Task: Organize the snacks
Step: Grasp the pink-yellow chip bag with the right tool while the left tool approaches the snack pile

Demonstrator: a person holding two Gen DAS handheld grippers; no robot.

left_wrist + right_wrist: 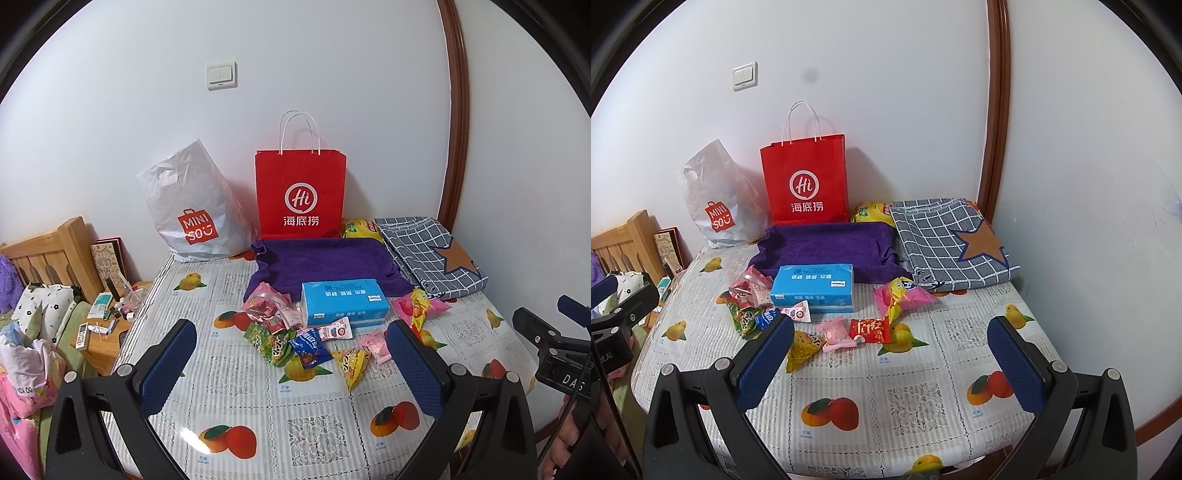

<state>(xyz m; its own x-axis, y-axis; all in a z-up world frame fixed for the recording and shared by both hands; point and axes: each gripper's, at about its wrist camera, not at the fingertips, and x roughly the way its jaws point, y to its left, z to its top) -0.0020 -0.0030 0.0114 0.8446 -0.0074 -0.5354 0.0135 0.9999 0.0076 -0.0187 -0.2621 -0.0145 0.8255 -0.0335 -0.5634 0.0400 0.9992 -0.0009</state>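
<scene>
Several small snack packets lie scattered mid-table around a blue tissue box (344,304) (813,287): a green packet (271,342), a blue one (309,351), a yellow triangular one (352,363) (802,349), a pink candy (835,333) and a red packet (870,329). A pink-and-yellow packet (901,295) sits right of the box. My left gripper (291,334) hovers open above the table's near half, nothing between its fingers. My right gripper (892,328) is likewise open and empty, over the front of the table.
A red paper bag (301,194) and a white plastic bag (192,214) stand against the wall. A purple towel (325,264) and a checked cloth (428,251) lie behind the snacks. A wooden bedside stand (103,332) with clutter is at left. The table (886,398) carries a fruit-print cover.
</scene>
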